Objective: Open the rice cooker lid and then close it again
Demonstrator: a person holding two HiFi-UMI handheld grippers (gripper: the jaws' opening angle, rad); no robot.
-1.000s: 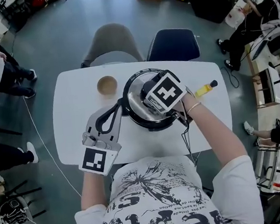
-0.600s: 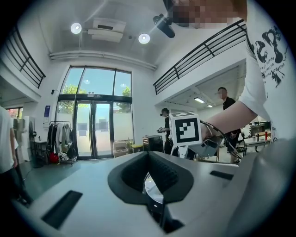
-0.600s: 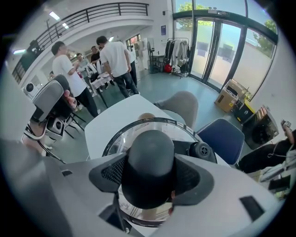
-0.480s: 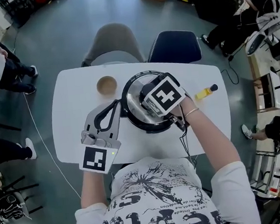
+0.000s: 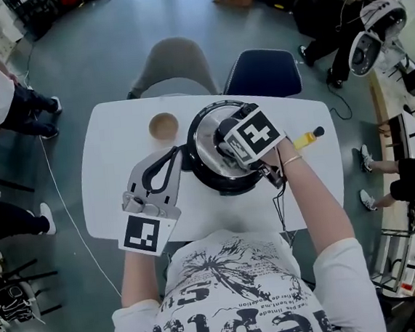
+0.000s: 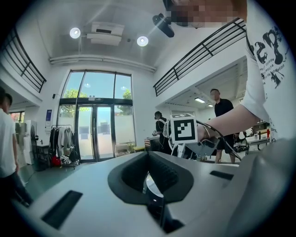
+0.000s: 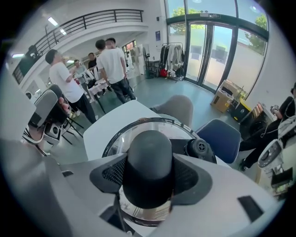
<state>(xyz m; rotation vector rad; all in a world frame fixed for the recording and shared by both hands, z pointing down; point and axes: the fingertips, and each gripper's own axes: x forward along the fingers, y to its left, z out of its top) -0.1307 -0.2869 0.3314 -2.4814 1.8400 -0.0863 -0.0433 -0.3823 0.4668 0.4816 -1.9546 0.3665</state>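
A black rice cooker (image 5: 228, 187) stands mid-table with its glass, steel-rimmed lid (image 5: 207, 148) over the pot. My right gripper (image 5: 229, 149) points steeply down onto the lid, its marker cube on top. In the right gripper view its pads (image 7: 114, 175) press on both sides of the black lid knob (image 7: 149, 157); the gripper (image 7: 149, 181) is shut on it. A round steam vent (image 7: 200, 148) sits on the lid beside it. My left gripper (image 5: 180, 157) lies level at the cooker's left side. In the left gripper view it (image 6: 151, 184) is closed on the cooker's thin side handle.
A brown cup (image 5: 163, 126) stands on the white table (image 5: 113, 171) at the back left. A yellow bottle (image 5: 303, 137) with a black cap lies at the right. A grey chair (image 5: 174, 64) and a blue chair (image 5: 264, 72) stand behind the table. People stand around.
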